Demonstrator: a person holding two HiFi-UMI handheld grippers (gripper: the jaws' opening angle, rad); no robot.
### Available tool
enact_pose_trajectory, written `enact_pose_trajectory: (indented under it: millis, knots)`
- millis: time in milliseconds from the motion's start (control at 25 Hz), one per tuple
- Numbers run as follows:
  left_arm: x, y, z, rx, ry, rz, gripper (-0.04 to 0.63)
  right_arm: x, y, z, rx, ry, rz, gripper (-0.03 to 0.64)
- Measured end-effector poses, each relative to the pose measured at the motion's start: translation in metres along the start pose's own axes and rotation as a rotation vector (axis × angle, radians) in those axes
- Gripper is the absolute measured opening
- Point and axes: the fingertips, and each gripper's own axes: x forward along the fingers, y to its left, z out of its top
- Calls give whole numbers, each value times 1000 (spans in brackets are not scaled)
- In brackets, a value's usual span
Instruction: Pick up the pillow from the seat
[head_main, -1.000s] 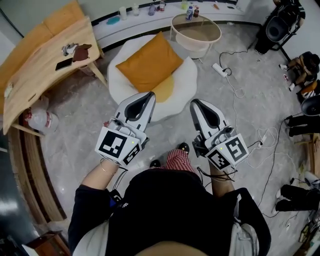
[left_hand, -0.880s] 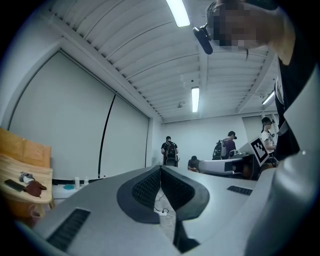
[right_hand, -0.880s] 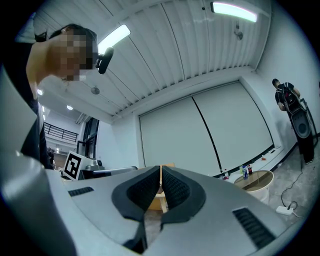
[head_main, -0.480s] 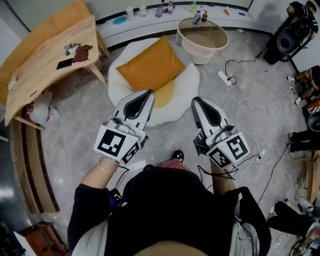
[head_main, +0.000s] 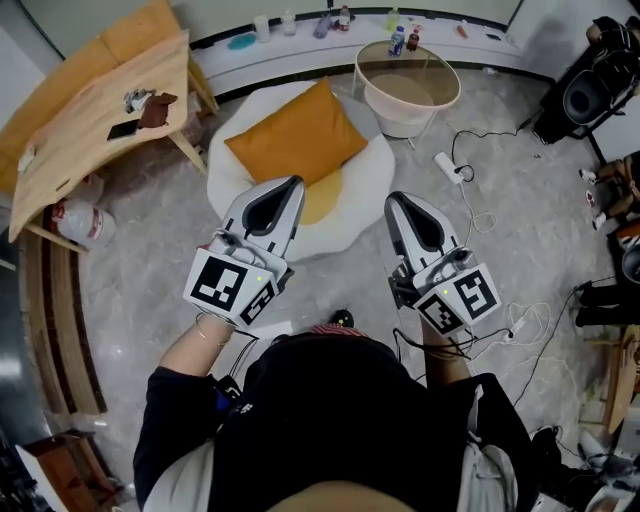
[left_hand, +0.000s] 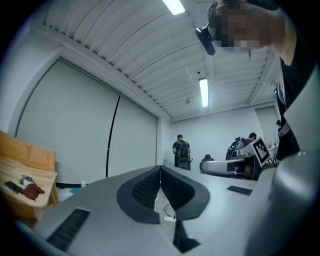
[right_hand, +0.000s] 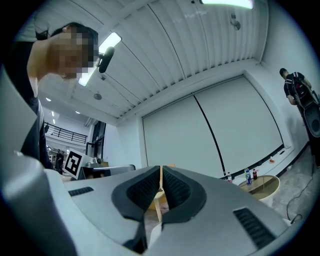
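An orange square pillow (head_main: 296, 135) lies tilted on a round white seat (head_main: 365, 175) with a yellow patch, in the upper middle of the head view. My left gripper (head_main: 296, 182) is held above the seat's near edge, just short of the pillow, shut with nothing between its jaws. My right gripper (head_main: 392, 199) hangs to the right of the seat, over the floor, also shut and empty. In the left gripper view the left gripper (left_hand: 160, 168) has its jaws pressed together. The right gripper (right_hand: 160, 168) shows the same in its own view. Neither touches the pillow.
A wooden table (head_main: 90, 120) stands at the left with small items on it. A round side table (head_main: 407, 78) sits behind the seat on the right. Bottles (head_main: 398, 42) line a low white ledge at the back. Cables and a power strip (head_main: 447, 166) lie on the floor at right.
I have stepped closer to the seat, and both shut grippers now sit nearer the pillow. The jaws have not opened.
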Motion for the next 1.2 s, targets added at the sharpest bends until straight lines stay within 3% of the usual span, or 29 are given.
enact_pose_trajectory:
  millis: [320, 720, 1200]
  knots:
    - [24, 0, -3, 20, 22, 79, 9, 2, -37, -2, 20, 18, 59, 23]
    - [17, 18, -13, 14, 30, 168, 9, 19, -45, -12, 40, 30, 113, 23]
    - [41, 58, -11, 16, -5, 203, 9, 66, -62, -16, 19, 50, 153, 23]
